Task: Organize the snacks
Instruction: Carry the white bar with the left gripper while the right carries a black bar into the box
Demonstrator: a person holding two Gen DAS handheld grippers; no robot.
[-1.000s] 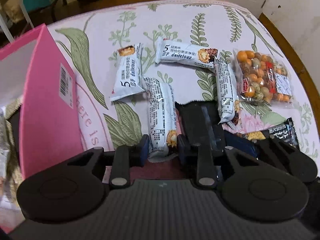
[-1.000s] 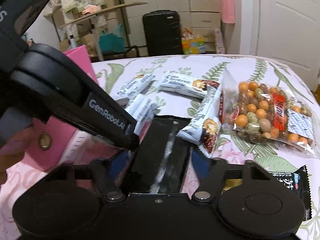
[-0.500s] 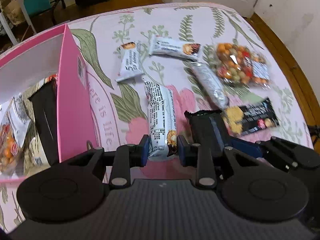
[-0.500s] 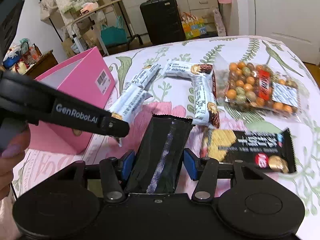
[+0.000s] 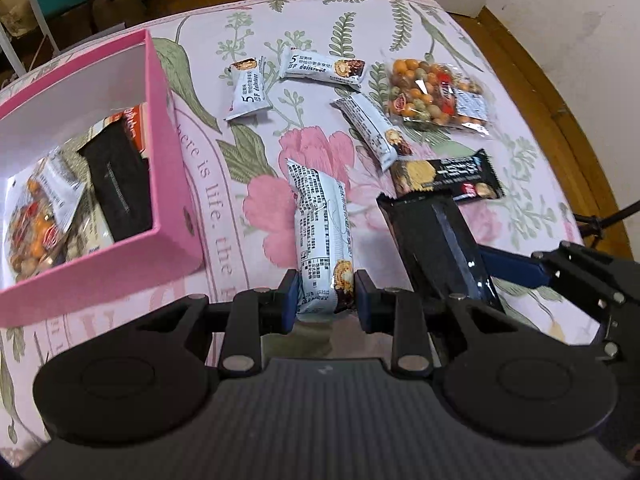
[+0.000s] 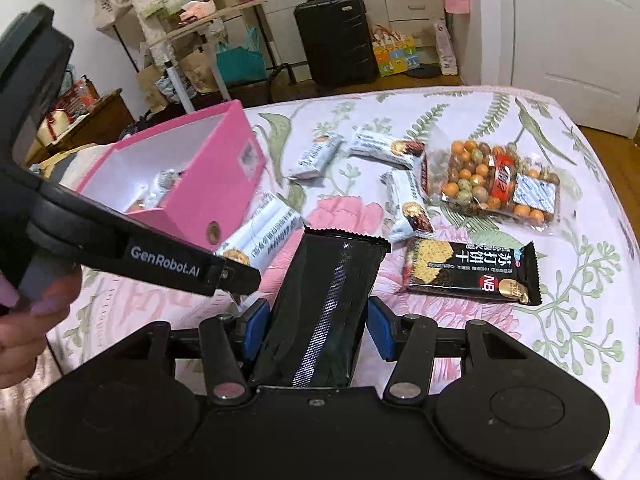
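My left gripper (image 5: 325,298) is shut on a white snack bar (image 5: 322,232) and holds it above the floral cloth. My right gripper (image 6: 316,330) is shut on a black snack packet (image 6: 328,300), also lifted; that packet shows in the left wrist view (image 5: 438,244) beside the white bar. The pink box (image 5: 168,168) stands to the left with several snacks inside; it also shows in the right wrist view (image 6: 216,184). On the cloth lie three more white bars (image 5: 248,88) (image 5: 324,66) (image 5: 374,130), a bag of coated nuts (image 5: 436,94) and a black cracker pack (image 5: 446,176).
The floral cloth (image 5: 256,200) covers the surface, with its right edge dropping to a wooden floor (image 5: 560,100). A black suitcase (image 6: 334,40), shelves and bags stand at the back of the room. A white door (image 6: 568,40) is at the far right.
Both grippers have risen and pulled back with their snacks. The pink box's inside has come into view at the left. The jaws have stayed shut.
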